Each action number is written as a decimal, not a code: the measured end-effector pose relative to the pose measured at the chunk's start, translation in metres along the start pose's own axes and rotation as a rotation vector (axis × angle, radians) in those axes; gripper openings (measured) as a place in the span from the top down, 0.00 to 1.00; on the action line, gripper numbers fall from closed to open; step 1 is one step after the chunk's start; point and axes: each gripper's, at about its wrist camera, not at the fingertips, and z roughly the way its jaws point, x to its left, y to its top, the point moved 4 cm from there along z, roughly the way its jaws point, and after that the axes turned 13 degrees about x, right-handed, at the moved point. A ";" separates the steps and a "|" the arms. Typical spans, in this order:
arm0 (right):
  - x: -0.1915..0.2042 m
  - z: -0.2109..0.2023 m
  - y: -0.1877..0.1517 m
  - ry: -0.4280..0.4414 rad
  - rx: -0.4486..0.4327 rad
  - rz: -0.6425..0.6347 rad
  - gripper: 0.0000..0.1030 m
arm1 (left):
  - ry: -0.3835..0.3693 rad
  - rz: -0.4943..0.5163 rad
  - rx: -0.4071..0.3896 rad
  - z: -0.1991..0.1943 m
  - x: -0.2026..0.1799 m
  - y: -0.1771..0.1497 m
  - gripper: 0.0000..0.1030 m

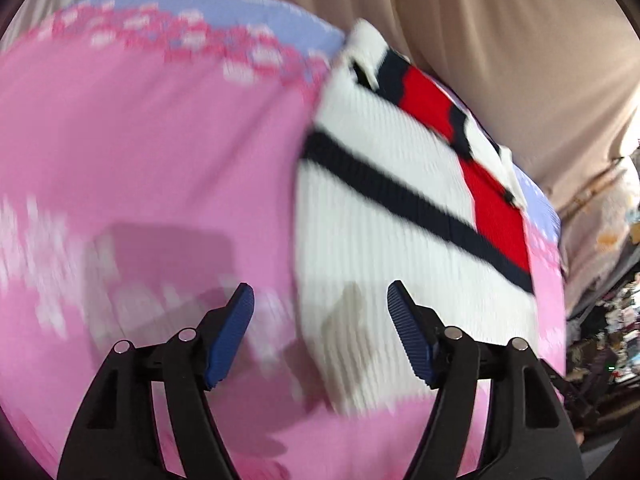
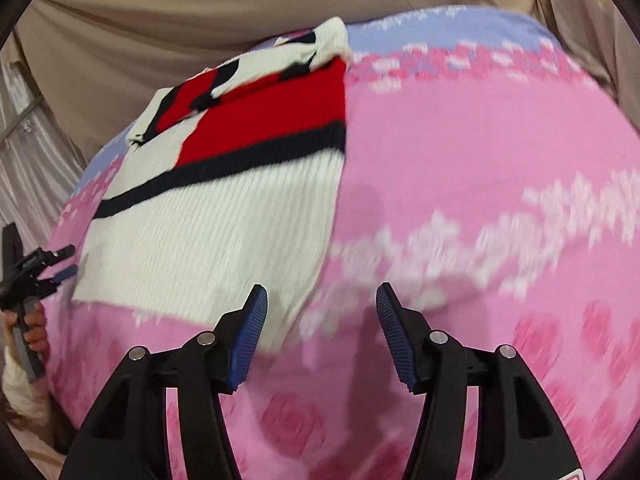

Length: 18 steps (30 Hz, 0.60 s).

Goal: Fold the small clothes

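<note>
A white ribbed sweater [image 2: 208, 220] with a red block and dark navy stripes lies folded flat on a pink blanket [image 2: 460, 140] patterned with white and deeper pink flowers and edged in pale blue. Its long axis runs away from both cameras, hem end near, red block and bunched folded sleeves at the far end by the blue border. In the right wrist view the garment sits left of centre; its right side is a straight folded edge, with a broad stretch of bare blanket beyond it. The right hand-held gripper [image 2: 320, 336] hovers with its blue pads spread wide, holding nothing, just beside the sweater's near right corner. In the left wrist view the sweater [image 1: 380, 220] lies to the right and open pink blanket [image 1: 140, 140] to the left; the left hand-held gripper [image 1: 320, 336] is likewise spread and empty above the garment's near left edge. Beige draped fabric [image 2: 180, 20] rises behind the blanket.
</note>
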 end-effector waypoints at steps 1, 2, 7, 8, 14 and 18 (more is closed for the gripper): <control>0.002 0.001 -0.003 0.030 -0.004 0.008 0.45 | -0.012 0.015 -0.007 0.000 -0.006 -0.006 0.33; 0.005 0.004 -0.004 0.062 -0.009 0.017 0.45 | -0.026 0.031 0.003 0.002 -0.014 -0.011 0.33; 0.018 0.016 0.013 0.157 -0.043 0.067 0.43 | -0.037 0.016 -0.032 0.010 -0.025 -0.006 0.32; 0.021 0.018 0.018 0.162 -0.056 0.076 0.43 | -0.049 0.003 -0.032 0.011 -0.025 -0.005 0.38; 0.028 0.018 0.026 0.184 -0.092 0.127 0.90 | -0.031 -0.005 -0.038 0.002 -0.029 -0.001 0.93; 0.035 -0.025 0.011 0.222 -0.221 0.076 0.91 | -0.044 0.045 -0.105 -0.032 -0.034 -0.014 0.94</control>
